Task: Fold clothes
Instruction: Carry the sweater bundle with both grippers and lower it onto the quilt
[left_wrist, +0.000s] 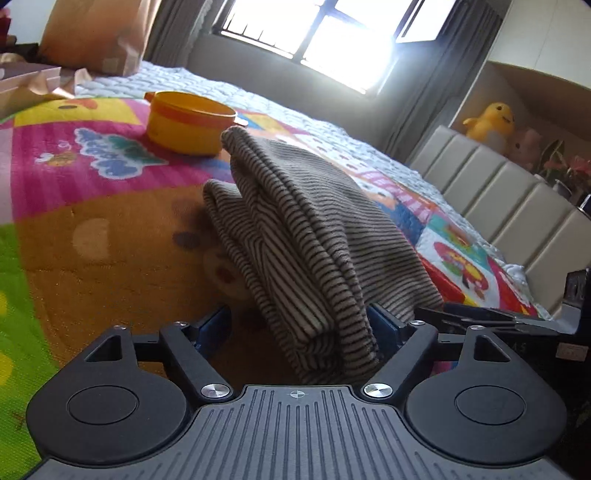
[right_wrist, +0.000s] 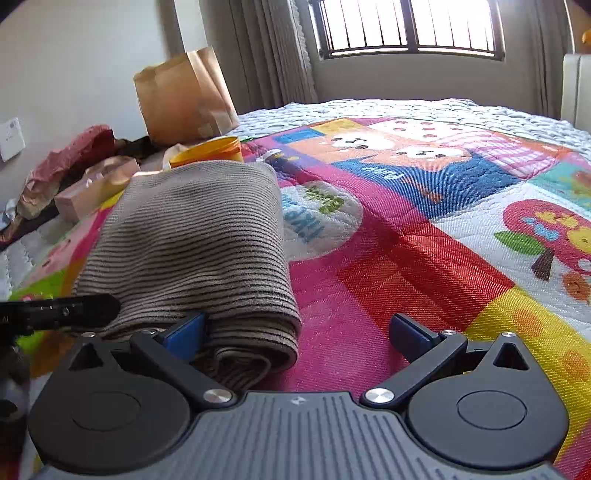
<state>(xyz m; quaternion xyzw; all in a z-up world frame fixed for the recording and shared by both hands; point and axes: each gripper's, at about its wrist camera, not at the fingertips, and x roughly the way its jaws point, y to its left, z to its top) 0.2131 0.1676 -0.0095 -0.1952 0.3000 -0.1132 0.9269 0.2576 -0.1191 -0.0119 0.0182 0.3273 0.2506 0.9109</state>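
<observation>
Striped cloth folded on quilt, both grippers at its near end.

Left gripper fingers spread wide, folded edge of cloth lying between them, against the right pad, not clamped. Right gripper fingers also wide apart; cloth roll sits just inside its left pad, touching it, right pad over bare quilt. Yellow bowl behind cloth, paper bag farther back near the curtain.
</observation>
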